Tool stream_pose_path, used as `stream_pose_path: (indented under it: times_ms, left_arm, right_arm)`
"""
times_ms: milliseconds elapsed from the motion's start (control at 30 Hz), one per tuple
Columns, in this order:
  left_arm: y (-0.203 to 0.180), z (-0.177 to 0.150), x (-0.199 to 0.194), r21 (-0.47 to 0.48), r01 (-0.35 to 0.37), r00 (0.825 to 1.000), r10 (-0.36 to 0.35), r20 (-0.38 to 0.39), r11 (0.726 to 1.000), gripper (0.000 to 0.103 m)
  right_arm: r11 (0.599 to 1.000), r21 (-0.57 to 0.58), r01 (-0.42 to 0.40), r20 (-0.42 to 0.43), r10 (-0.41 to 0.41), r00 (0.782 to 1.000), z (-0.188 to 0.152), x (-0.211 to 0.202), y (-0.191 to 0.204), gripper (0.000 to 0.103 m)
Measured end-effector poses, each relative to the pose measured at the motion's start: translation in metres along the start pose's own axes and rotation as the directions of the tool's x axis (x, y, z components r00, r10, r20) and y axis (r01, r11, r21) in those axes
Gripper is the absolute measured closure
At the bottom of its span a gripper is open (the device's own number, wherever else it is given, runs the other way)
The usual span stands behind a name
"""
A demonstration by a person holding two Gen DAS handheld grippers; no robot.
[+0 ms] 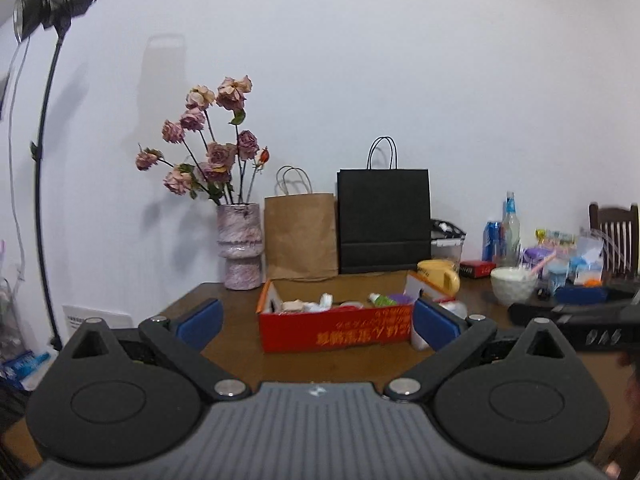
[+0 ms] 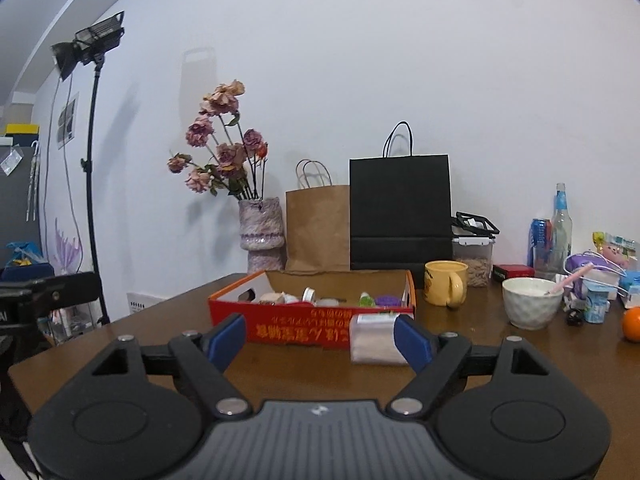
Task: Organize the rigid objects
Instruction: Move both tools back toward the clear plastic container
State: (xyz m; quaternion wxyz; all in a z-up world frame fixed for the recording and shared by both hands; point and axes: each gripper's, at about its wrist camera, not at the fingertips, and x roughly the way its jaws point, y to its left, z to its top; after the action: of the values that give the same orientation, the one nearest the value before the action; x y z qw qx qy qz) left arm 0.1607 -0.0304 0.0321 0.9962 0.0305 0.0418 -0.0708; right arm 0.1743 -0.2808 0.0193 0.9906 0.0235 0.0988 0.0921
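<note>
An open red cardboard box [image 1: 336, 326] [image 2: 312, 326] stands on the brown table and holds several small items, among them a green one [image 2: 366, 300] and a purple one [image 2: 389, 301]. My left gripper [image 1: 318, 322] is open and empty, held above the table in front of the box. My right gripper [image 2: 320, 340] is open and empty, also in front of the box. A pale wrapped packet [image 2: 374, 338] stands against the box's front, just left of my right gripper's right finger [image 2: 414, 342]. The right gripper's body shows at the right of the left wrist view [image 1: 576, 318].
Behind the box stand a vase of dried roses [image 2: 262, 232], a brown paper bag [image 2: 318, 228] and a black paper bag [image 2: 400, 212]. To the right are a yellow mug [image 2: 446, 282], a white bowl [image 2: 532, 302], a bottle [image 2: 560, 232], a can [image 2: 540, 240], an orange [image 2: 632, 324] and small clutter.
</note>
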Motion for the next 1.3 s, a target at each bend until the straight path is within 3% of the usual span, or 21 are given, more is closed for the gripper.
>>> stream_pose_path:
  times_ms: [267, 633, 1000, 1200, 1300]
  left_arm:
    - [0.013, -0.027, -0.047, -0.015, 0.039, 0.996, -0.040, -0.077, 0.999, 0.000]
    - [0.001, -0.027, -0.032, -0.027, 0.043, 0.995, -0.045, -0.090, 0.999, 0.000]
    - [-0.027, -0.027, 0.045, -0.087, 0.055, 0.989, -0.066, -0.130, 0.995, 0.000]
    - [-0.052, -0.022, 0.124, -0.103, 0.093, 0.979, -0.110, -0.173, 0.990, 0.001]
    - [-0.066, -0.022, 0.167, -0.083, 0.129, 0.967, -0.144, -0.210, 0.988, 0.006]
  right_arm:
    - [0.999, 0.039, 0.006, -0.022, -0.006, 1.000, -0.031, -0.056, 0.008, 0.018]
    - [0.998, 0.054, 0.024, -0.035, -0.022, 0.999, -0.037, -0.044, -0.002, 0.019]
    - [0.998, 0.065, 0.000, -0.104, 0.007, 0.995, -0.027, 0.030, -0.046, 0.025]
    - [0.995, 0.089, -0.042, -0.169, 0.056, 0.984, -0.008, 0.098, -0.087, 0.035]
    - [0.994, 0.096, -0.044, -0.193, 0.062, 0.979, -0.002, 0.132, -0.105, 0.039]
